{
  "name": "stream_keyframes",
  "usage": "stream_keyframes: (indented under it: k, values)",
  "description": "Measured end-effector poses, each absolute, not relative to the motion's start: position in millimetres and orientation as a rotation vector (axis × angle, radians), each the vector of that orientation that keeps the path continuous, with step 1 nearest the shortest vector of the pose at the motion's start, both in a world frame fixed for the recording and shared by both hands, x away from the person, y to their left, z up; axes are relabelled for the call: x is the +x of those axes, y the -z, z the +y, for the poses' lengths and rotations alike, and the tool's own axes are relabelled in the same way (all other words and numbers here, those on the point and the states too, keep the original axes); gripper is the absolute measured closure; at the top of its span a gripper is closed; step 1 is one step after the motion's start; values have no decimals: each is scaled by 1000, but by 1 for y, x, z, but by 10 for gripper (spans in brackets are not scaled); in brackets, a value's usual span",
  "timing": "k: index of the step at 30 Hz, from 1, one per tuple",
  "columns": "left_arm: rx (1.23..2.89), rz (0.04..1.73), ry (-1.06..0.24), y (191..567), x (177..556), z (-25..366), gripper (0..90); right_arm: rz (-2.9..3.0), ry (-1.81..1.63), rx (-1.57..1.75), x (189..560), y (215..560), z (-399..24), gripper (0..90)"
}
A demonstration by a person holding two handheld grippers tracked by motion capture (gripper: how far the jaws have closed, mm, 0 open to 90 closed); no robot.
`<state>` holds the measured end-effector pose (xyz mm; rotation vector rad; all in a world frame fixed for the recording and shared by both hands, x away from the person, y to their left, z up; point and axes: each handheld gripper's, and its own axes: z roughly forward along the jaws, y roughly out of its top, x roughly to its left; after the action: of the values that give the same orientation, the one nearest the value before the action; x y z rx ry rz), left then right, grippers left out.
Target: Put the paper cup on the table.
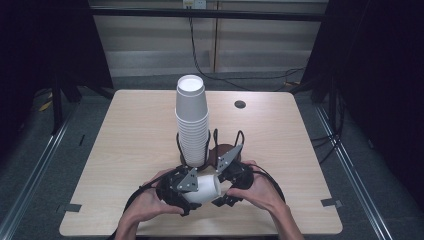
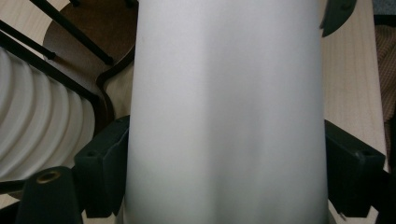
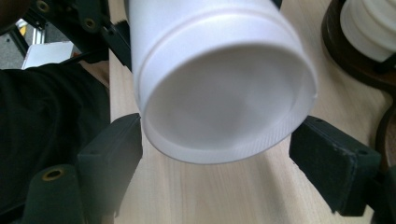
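Left claw (image 1: 186, 192) clamped on white cup (image 1: 206, 189), pads on its wall. Right claw (image 1: 226, 186) jaws spread either side of cup base, seemingly not pressing — view close, unsure. Cup lies level between claws, base toward right claw, mouth toward left. Stack of cups (image 1: 191, 122) just beyond. To do well: keep squeeze light, axis straight before passing.

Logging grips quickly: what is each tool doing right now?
Left tool: closed on the single white cup, pads against its sides.
Right tool: open; its jaws flank the cup's base with a gap on the right.
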<state>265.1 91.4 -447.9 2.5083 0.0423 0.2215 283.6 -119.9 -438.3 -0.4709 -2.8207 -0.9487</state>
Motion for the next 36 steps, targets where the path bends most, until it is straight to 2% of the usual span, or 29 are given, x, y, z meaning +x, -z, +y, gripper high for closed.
stream_keyframes:
  k: [8, 12, 18, 36]
  values:
    - [2523, 20, -210, 450, 261, 88, 163, -2830, 895, -423, 286, 435, -110, 182]
    - [2532, 7, -218, 450, 260, 87, 164, -2819, 862, -385, 286, 435, -105, 234]
    - [2527, -31, -205, 449, 259, 86, 166, -2809, 848, -355, 287, 434, -101, 208]
    - [2474, -10, -196, 446, 258, 88, 172, -2823, 830, -311, 286, 428, -98, 218]
